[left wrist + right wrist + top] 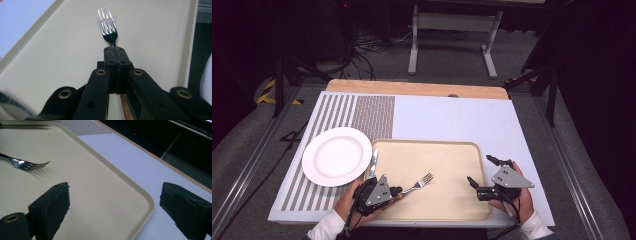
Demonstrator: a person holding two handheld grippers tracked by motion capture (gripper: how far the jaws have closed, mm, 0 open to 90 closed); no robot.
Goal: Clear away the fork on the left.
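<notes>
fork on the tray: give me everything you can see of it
The fork is shiny metal with four tines and a brown, wood-looking handle that shows beneath the jaws in the left gripper view. It lies over the beige tray, tines pointing away from the person, toward the tray's middle. The left hand-held gripper is shut on its neck, just behind the tines. Whether the tines rest on the tray I can't tell.

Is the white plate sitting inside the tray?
No, the plate lies on the table mat left of the tray, outside its rim.
</notes>
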